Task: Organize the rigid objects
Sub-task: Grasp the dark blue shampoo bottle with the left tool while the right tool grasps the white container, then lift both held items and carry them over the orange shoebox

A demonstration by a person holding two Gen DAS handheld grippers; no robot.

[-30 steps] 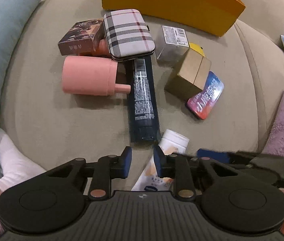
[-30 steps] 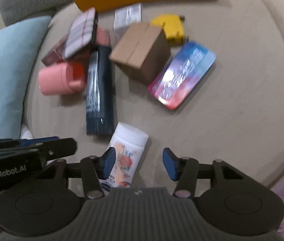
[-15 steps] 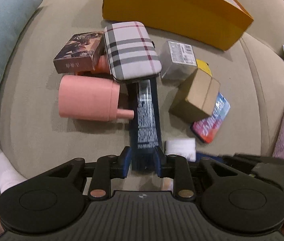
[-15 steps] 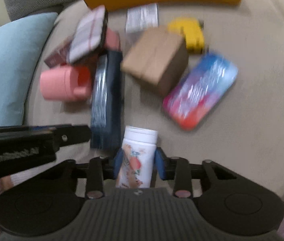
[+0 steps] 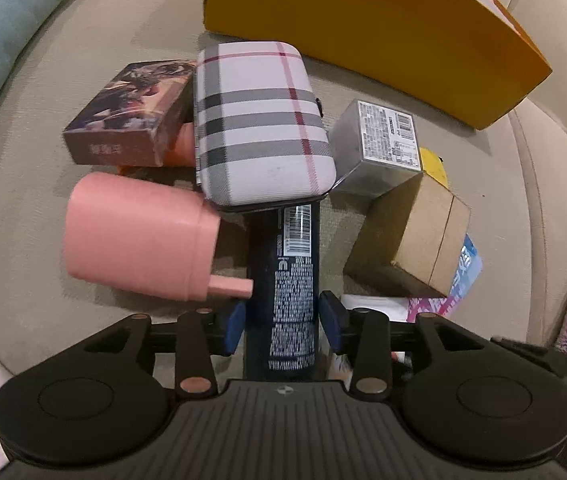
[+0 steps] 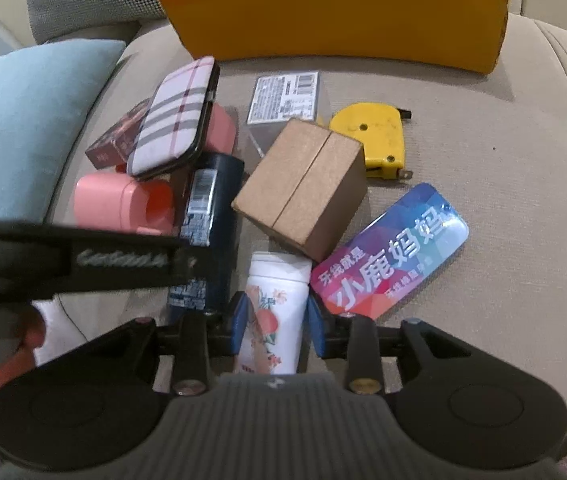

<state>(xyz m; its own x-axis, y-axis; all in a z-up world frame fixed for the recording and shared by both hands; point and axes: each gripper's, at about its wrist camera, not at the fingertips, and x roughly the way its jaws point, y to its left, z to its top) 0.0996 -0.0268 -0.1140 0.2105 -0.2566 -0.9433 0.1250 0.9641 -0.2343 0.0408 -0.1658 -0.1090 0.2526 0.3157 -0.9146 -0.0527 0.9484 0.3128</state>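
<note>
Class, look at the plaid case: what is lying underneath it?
The plaid case rests on the far end of the dark blue bottle and a pink object. How far either runs beneath is covered.

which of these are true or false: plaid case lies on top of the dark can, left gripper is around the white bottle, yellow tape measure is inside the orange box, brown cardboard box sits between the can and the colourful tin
1. The plaid fabric case lies on top of the dark blue spray can: true.
2. The left gripper is around the white floral bottle: false, the can is between its pads; the right gripper straddles the bottle.
3. The yellow tape measure is inside the orange box: false, it lies on the beige sofa cushion.
4. The brown cardboard box sits between the can and the colourful flat tin: true.
</note>
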